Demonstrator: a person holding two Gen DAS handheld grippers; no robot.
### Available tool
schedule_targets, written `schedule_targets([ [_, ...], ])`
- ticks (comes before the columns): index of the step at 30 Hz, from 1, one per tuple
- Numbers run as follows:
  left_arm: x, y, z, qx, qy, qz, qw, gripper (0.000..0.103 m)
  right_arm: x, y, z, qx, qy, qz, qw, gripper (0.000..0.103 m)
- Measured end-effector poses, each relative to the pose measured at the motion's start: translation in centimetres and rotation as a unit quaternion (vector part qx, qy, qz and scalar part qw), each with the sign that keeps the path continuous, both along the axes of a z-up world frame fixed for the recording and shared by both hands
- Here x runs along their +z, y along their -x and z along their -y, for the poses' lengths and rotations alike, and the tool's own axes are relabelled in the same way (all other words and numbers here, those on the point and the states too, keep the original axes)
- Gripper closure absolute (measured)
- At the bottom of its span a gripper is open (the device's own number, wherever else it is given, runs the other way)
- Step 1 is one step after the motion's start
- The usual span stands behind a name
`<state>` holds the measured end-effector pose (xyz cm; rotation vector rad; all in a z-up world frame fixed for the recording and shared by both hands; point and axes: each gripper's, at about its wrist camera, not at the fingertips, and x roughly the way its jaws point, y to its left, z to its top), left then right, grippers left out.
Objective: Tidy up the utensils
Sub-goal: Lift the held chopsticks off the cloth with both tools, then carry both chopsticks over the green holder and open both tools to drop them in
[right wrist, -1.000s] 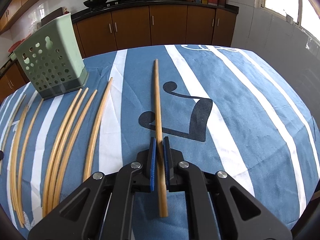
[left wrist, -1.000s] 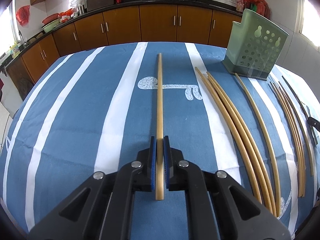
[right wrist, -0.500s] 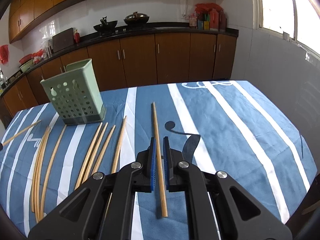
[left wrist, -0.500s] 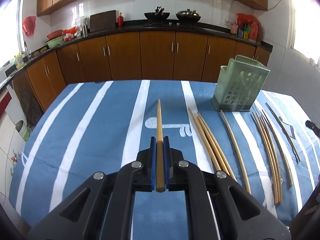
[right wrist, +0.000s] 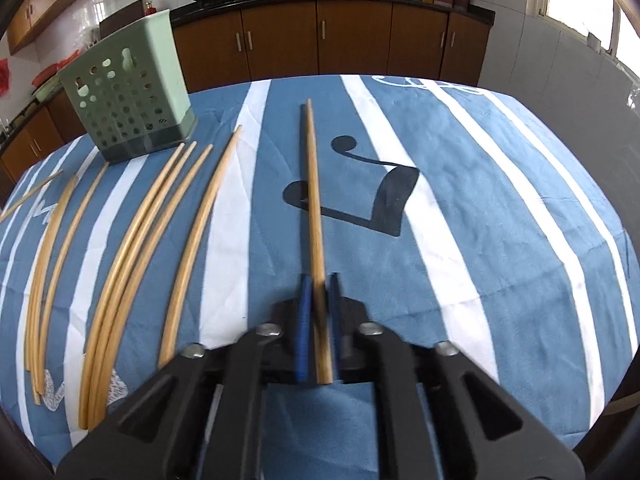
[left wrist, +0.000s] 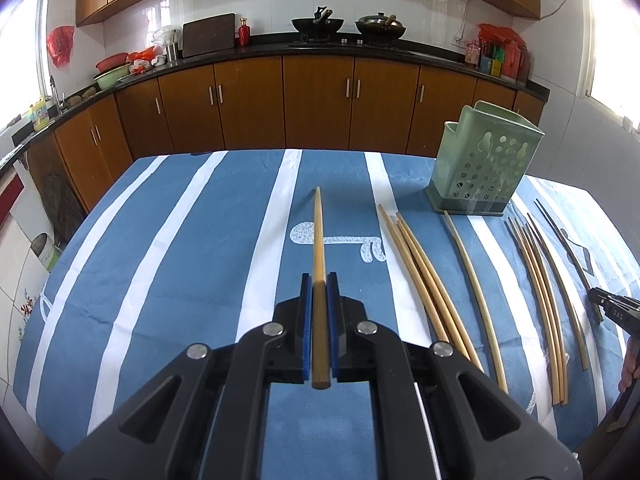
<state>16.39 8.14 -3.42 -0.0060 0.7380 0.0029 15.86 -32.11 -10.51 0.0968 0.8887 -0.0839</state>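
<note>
Wooden chopstick (left wrist: pixel 318 276) is sitting clamped in left gripper (left wrist: pixel 319 284); right gripper (right wrist: pixel 318 292) is clamping another (right wrist: pixel 314 208); holder (left wrist: pixel 482 168) standing at 1 o'clock.

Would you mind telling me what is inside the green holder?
Through the holder's holes only light and its far wall show, no chopsticks; its base is solid, so the bottom stays hidden.

Chopsticks approx. 10 total. 2 grippers, 1 stick each: left gripper (left wrist: pixel 319 292) clamps the left chopstick (left wrist: pixel 318 240), right gripper (right wrist: pixel 319 296) clamps the right chopstick (right wrist: pixel 313 184). Loose on cloth, approx. 8: single (right wrist: pixel 200 232), trio (right wrist: pixel 144 220), second single (right wrist: pixel 76 216), far bunch (right wrist: pixel 44 248), prob. 3, hard to split. Green holder (left wrist: pixel 484 168): 1. Woks (left wrist: pixel 318 24) at back: 2.
</note>
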Motion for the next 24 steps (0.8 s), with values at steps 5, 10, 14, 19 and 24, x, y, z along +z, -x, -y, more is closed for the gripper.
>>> schedule_targets([
  [5, 1.0, 0.4, 0.0, 0.001, 0.005, 0.016, 0.9999, 0.095, 0.9, 0.5, 0.2, 0.001, -0.009, 0.018, 1.0, 0.096],
  [10, 2.6, 0.8, 0.1, 0.0, 0.005, 0.043, 0.9991, 0.095, 4.4, 1.9, 0.5, 0.002, -0.014, 0.073, 0.997, 0.096],
  [14, 4.2, 1.4, 0.0, 0.004, 0.013, 0.067, 0.9976, 0.095, 7.1, 2.8, 0.7, -0.001, -0.02, 0.116, 0.993, 0.096],
  [19, 6.4, 2.1, -0.1, 0.007, 0.026, 0.101, 0.9945, 0.095, 10.0, 3.5, 0.8, -0.005, -0.029, 0.168, 0.985, 0.096],
  [24, 8.5, 2.6, -0.3, 0.008, 0.04, 0.13, 0.9908, 0.095, 12.3, 4.0, 0.7, -0.006, -0.036, 0.205, 0.978, 0.096],
])
